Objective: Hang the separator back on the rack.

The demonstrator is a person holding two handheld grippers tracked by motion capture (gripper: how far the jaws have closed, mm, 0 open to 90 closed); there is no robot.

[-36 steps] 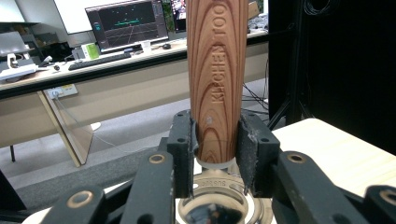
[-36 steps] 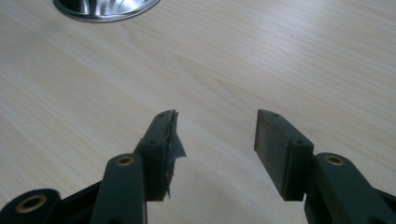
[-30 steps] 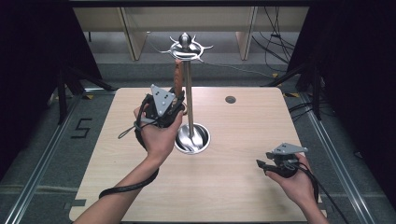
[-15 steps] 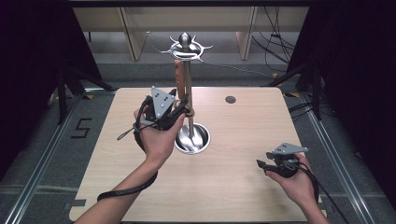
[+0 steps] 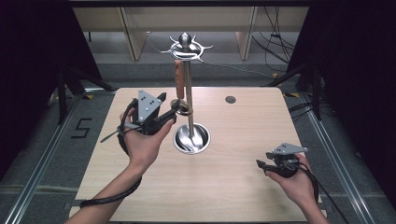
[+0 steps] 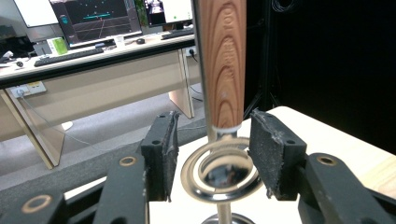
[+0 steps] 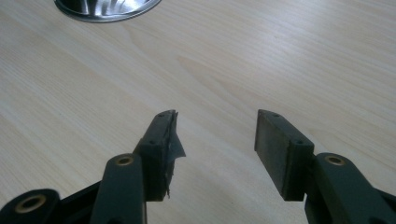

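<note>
Left tool (image 6: 212, 154): jaws just opened, clear of wooden-handled steel utensil (image 6: 223, 65) hung on chrome rack (image 5: 188, 95); release done. Right tool (image 7: 215, 140): open, idle over worktop (image 7: 280, 56).

Utensil (image 6: 227, 65): handle of varnished wood with bold reddish-brown grain, smooth with a soft sheen; its lower ring of polished metal, mirror-bright. Stand (image 5: 188, 100): pole, hook crown and round base of chromed metal, glossy and reflective, the base showing brushed streaks. Table (image 5: 243, 186): pale wood-grain laminate, smooth and matt. Left gripper (image 6: 212, 144): matt black plastic jaws with brass-coloured rivets, faced with rough, worn black pads frayed at the edges. Right gripper (image 7: 215, 135): the same black plastic; one pad torn and peeling, the other flat and dull.
</note>
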